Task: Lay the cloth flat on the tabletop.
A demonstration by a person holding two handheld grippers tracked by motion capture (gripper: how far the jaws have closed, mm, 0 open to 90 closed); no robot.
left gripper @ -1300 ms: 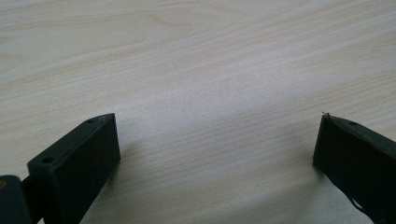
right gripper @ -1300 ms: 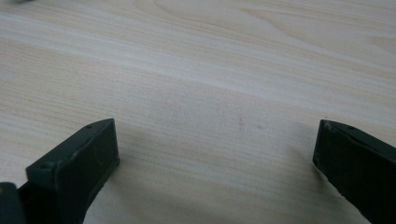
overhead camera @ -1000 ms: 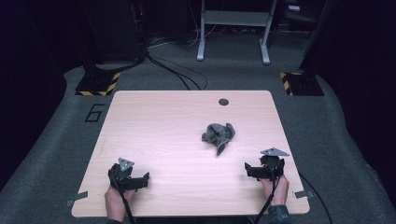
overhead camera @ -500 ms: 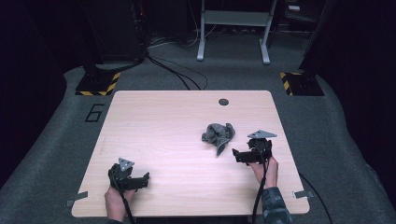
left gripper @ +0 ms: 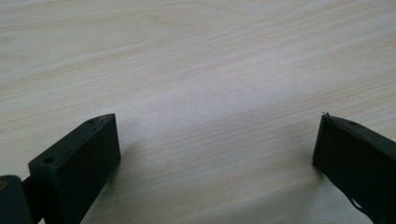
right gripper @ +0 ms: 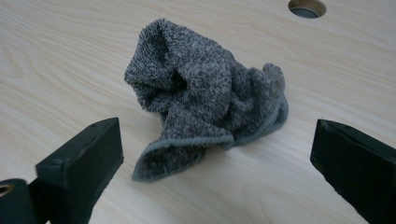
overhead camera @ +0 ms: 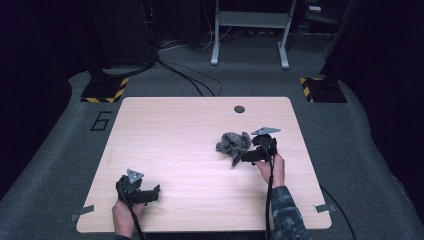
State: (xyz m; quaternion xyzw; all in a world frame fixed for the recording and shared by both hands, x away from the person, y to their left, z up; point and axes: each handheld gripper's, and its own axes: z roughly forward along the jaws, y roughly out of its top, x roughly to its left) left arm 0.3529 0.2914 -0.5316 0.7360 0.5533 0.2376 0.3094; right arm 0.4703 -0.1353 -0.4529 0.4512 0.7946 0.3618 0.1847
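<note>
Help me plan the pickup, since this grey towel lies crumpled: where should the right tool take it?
Probably the loose corner flap at the grey towel's near edge, approached low from the person's side. It juts toward the open right tool and lifts slightly off the table, so a jaw could slip under.

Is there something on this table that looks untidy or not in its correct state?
Yes: the grey cloth lies crumpled in a heap on the table, not flat or folded. The open right tool is beside it.

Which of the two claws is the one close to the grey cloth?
The right claw: it faces the crumpled grey cloth, jaws open. The left claw sits far away over bare table.
</note>
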